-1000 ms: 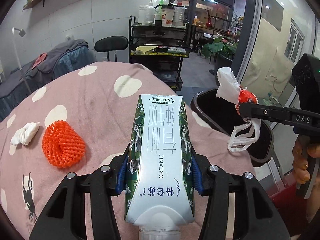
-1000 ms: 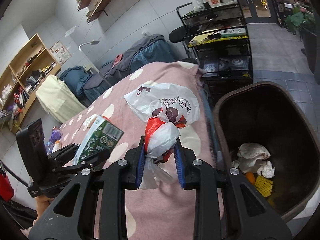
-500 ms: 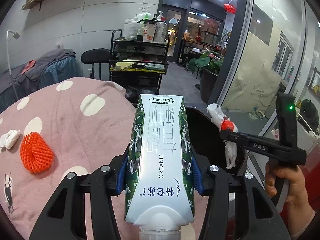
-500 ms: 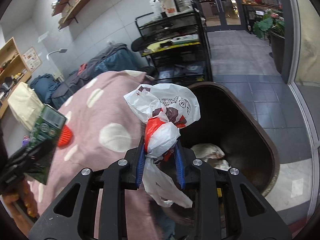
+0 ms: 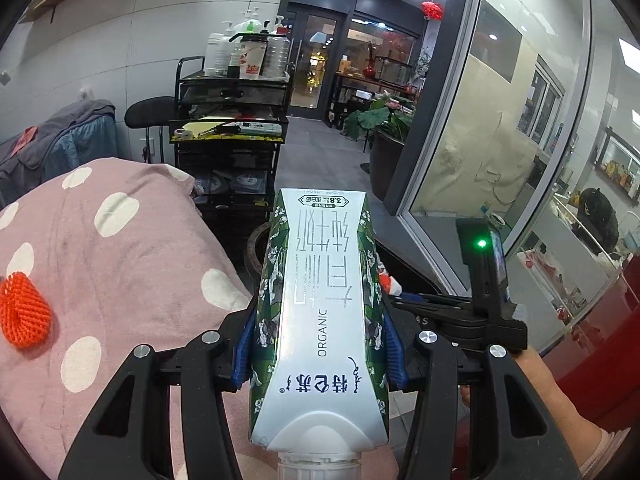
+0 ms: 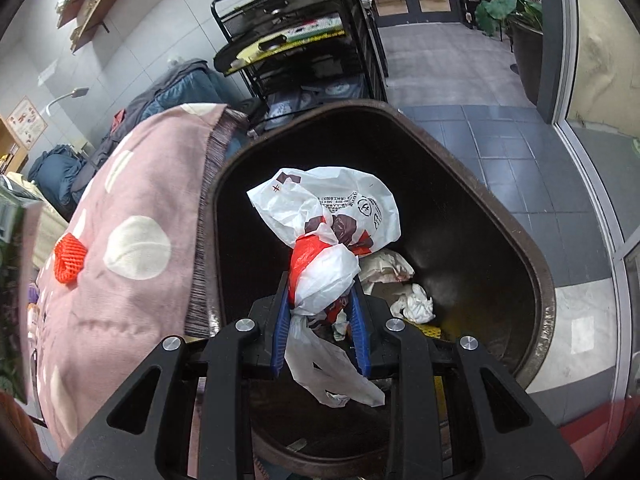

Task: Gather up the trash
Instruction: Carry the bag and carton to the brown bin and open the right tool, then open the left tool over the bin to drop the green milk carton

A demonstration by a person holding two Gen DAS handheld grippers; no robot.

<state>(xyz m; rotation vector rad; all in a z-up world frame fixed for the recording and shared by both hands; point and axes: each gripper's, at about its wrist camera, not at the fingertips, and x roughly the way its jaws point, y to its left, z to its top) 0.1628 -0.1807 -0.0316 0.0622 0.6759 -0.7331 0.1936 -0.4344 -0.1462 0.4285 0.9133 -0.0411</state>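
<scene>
My left gripper [image 5: 320, 344] is shut on a green and white milk carton [image 5: 322, 300], held above the edge of the pink spotted table [image 5: 120, 256]. My right gripper [image 6: 320, 320] is shut on a knotted white and red plastic bag [image 6: 328, 232], held over the open dark brown trash bin [image 6: 500, 208]. The bin holds crumpled paper [image 6: 412, 304] and yellow scraps. The right gripper's body [image 5: 472, 312] shows beside the carton in the left wrist view. An orange foam net [image 5: 22, 312] lies on the table; it also shows in the right wrist view [image 6: 70, 258].
A black wire cart [image 5: 228, 132] with bottles stands behind the table, also in the right wrist view [image 6: 300, 40]. A glass wall [image 5: 500, 140] runs along the right. A potted plant [image 5: 384, 120] stands on the tiled floor. The pink cloth's edge [image 6: 204, 220] touches the bin.
Both grippers have swung right, away from the table toward the bin. The plastic bag is now directly over the bin opening. Both grips are unchanged.
</scene>
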